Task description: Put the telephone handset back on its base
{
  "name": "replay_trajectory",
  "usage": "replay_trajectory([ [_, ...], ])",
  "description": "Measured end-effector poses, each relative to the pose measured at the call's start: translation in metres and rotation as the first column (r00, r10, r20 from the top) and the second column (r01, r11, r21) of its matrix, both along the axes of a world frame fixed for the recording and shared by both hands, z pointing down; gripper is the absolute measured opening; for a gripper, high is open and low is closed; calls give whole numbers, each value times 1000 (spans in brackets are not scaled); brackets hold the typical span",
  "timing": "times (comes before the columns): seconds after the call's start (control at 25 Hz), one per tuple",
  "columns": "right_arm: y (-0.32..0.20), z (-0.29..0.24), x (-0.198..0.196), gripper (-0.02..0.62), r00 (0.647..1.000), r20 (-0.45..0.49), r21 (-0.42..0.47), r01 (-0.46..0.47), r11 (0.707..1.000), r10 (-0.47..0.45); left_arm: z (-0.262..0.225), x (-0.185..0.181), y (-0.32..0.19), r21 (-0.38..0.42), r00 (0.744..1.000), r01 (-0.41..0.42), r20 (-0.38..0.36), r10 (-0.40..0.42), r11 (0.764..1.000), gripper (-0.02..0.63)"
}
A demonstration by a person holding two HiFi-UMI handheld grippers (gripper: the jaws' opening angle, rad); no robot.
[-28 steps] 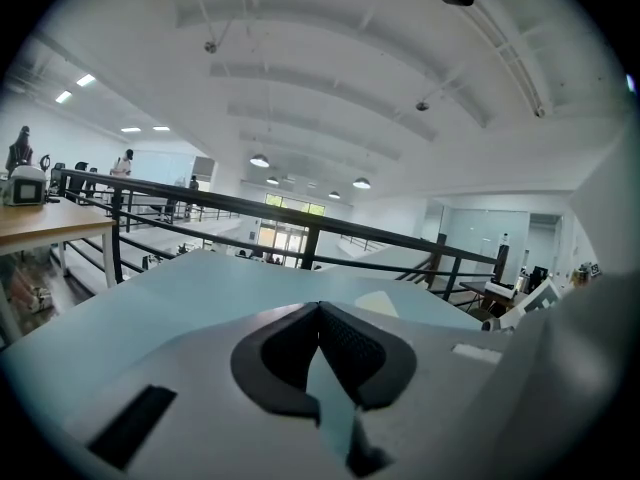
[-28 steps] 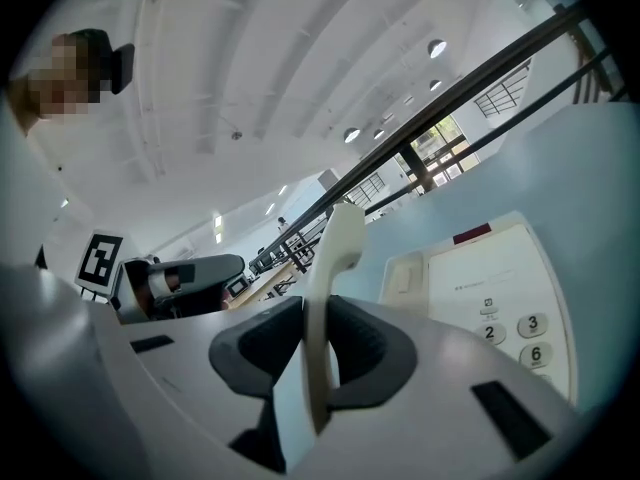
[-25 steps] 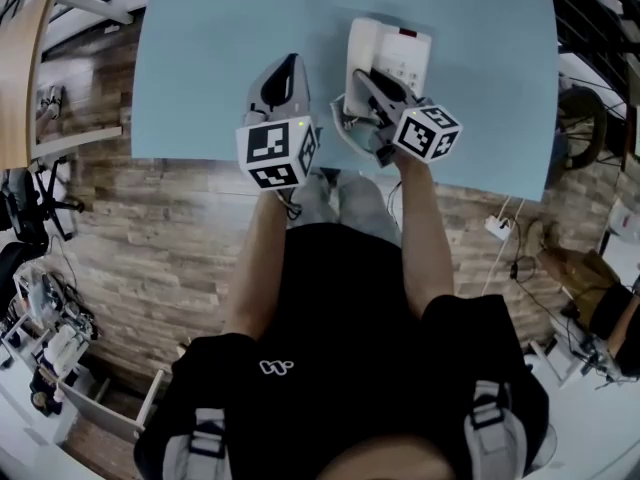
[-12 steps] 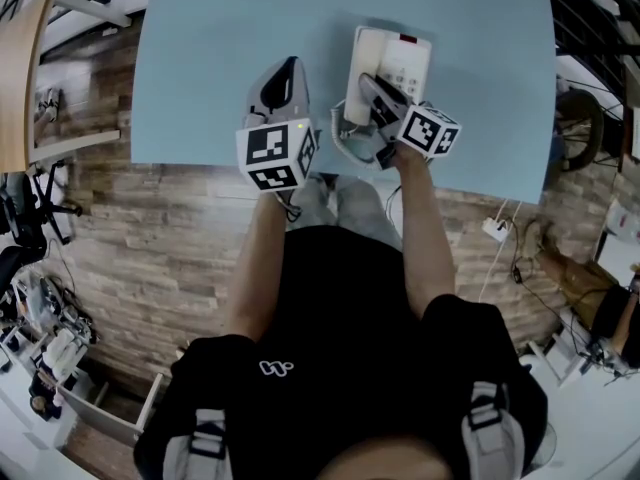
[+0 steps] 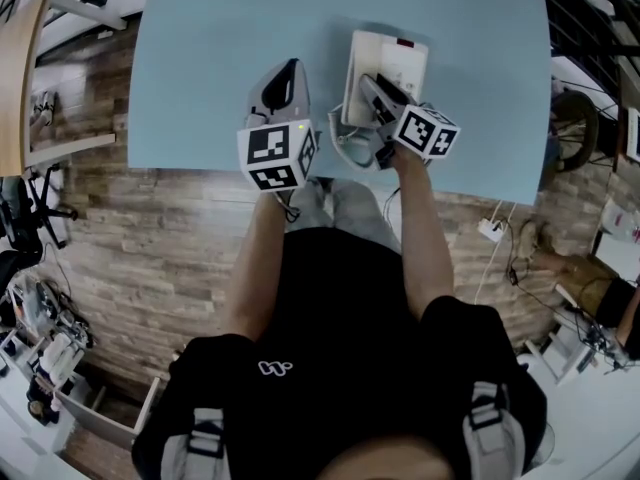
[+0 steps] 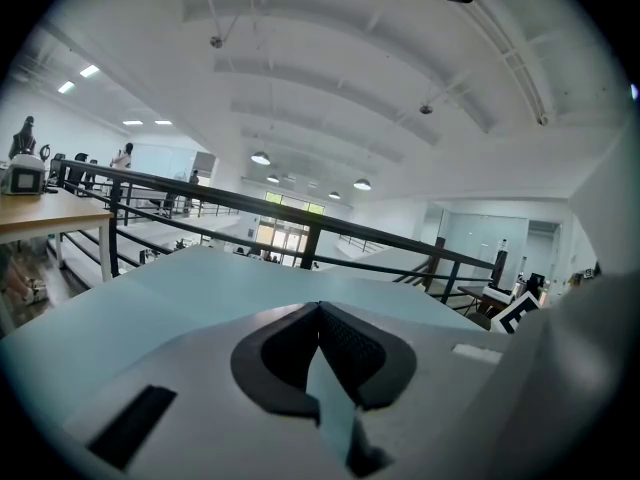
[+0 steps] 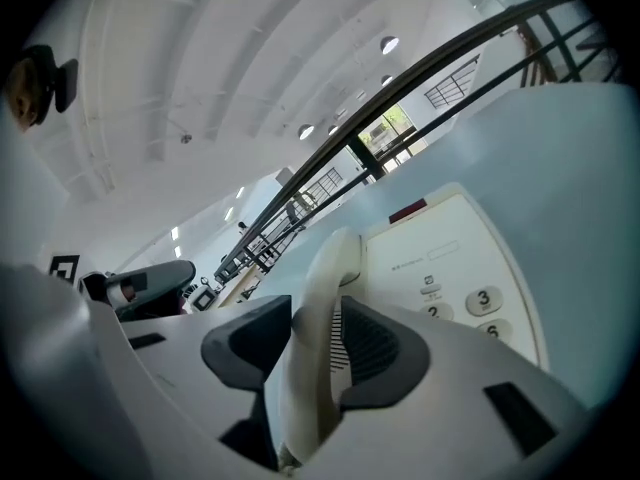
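the handset [image 7: 335, 258], loose between the right hand-held gripper's [image 7: 315, 318] just-opened jaws, could be dragged off the base [image 7: 460, 248] if snagged.

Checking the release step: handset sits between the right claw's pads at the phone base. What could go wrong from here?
Right claw has just been opening around the handset.
1. Handset looks on edge over the base; it may tip instead of seating.
2. The pads sit close beside it; retracting could drag it off.
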State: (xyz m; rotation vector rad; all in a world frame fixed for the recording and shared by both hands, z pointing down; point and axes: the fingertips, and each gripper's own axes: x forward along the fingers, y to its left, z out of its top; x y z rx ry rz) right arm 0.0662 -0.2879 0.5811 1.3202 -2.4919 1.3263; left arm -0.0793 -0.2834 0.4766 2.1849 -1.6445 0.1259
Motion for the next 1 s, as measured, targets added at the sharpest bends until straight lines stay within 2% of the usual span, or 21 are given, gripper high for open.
replay_trajectory([
  [0.16,-3,-4,9,155,994,-102,32,-29,999,32,3,1,-5,-5,1000,-6,-9,6,1000,0],
  [0.24,-3,-7,13,155,991,-122,44,-43,998,48,3,3,-7,-6,1000,-12,-12,12,1000,0],
  [0.32,-1,-13,15,125,991,-119,52,-54,997,60,2,7,-10,-5,1000,-19,-15,19,1000,0],
  [0.4,2,-15,17,39,989,-133,52,-62,997,69,1,9,-12,-4,1000,-24,-18,24,1000,0],
  [0.68,20,1,18,20,965,-255,7,-56,998,56,2,16,-14,-1,999,-29,-25,29,1000,0],
  [1.0,23,3,14,11,970,-236,-13,-68,998,63,-3,20,-14,5,999,-34,-30,34,999,0],
])
